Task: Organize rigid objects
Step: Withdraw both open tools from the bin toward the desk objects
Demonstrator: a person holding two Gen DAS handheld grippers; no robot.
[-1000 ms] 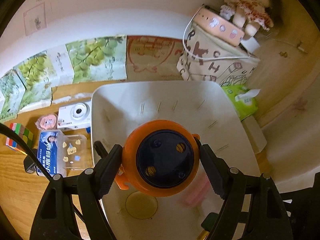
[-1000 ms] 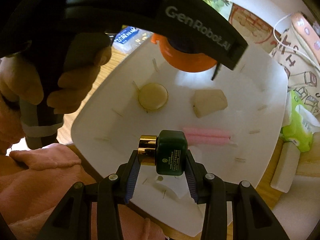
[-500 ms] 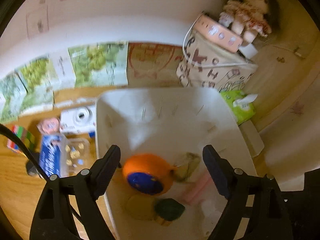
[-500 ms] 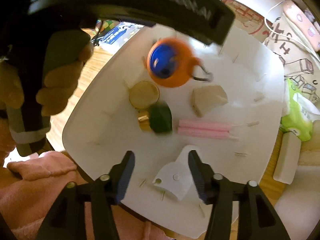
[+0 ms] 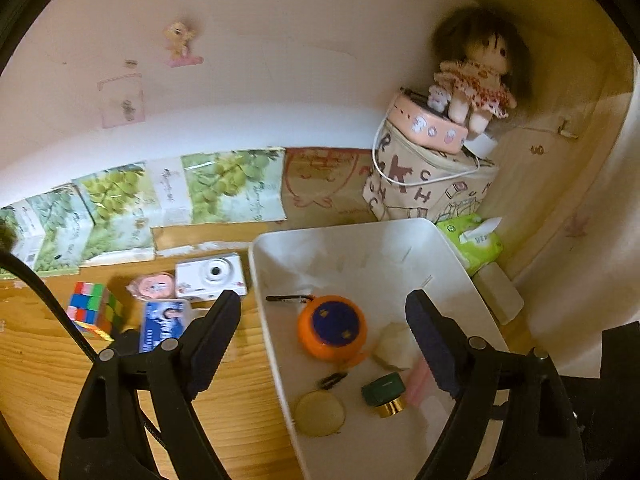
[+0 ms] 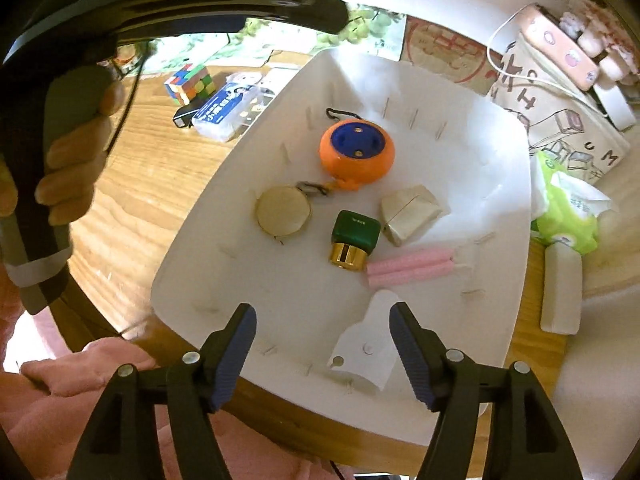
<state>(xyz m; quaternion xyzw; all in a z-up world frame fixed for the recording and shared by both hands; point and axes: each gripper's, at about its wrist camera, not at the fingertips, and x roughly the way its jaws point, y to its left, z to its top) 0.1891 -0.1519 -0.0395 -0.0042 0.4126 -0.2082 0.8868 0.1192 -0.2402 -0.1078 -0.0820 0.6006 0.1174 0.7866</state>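
Smooth white plastic tray (image 6: 496,184), grained wood table (image 5: 40,364), shiny gold cap (image 6: 346,256)

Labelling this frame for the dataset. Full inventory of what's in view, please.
bin: 1, white, on the wooden table
round case: 1, orange with blue face, in bin, far end
compact: 1, gold, round, in bin near left wall
bottle: 1, green with gold cap, bin centre
wedge box: 1, beige, right of bottle
sticks: 2, pink, side by side
scraper: 1, white, bin's near end
Rubik's cube: 1, multicolour, table left of bin
camera: 1, white, beside bin
plastic box: 1, clear with blue label, table
tissue pack: 1, green, right of bin
doll: 1, on pink case atop printed bag
left gripper: open, empty
right gripper: open, empty
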